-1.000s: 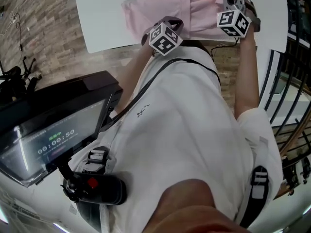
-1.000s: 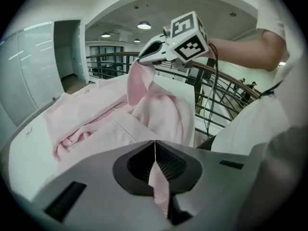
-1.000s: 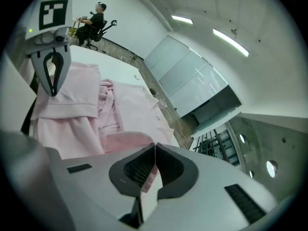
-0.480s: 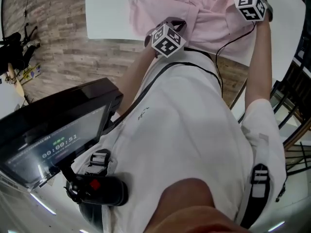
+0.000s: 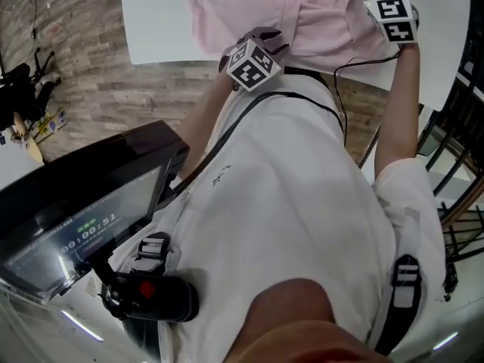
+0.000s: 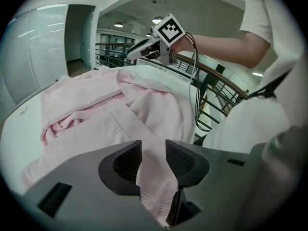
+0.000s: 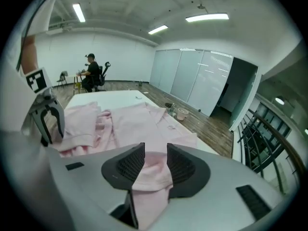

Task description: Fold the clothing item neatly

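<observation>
I have both grippers down at the pink shirt (image 5: 318, 21), which lies rumpled on the white surface (image 5: 159, 21) close to its near edge, just in front of my body. My left gripper (image 6: 153, 158) has just been opening its jaws. They now stand partly apart, with a strip of the shirt's textured cloth running up through the gap, and the pads are not clamping it. From there the fabric rises into a loose heap of folds ahead of this gripper. My right gripper (image 7: 155, 162) has likewise been opening its jaws, which are partly apart with a soft fold of the same shirt lying between them, not pinched. Beyond it the shirt spreads flatter across the surface, collar and front placket showing. In the head view, the left gripper is at the shirt's near edge and the right one is over its right side.
</observation>
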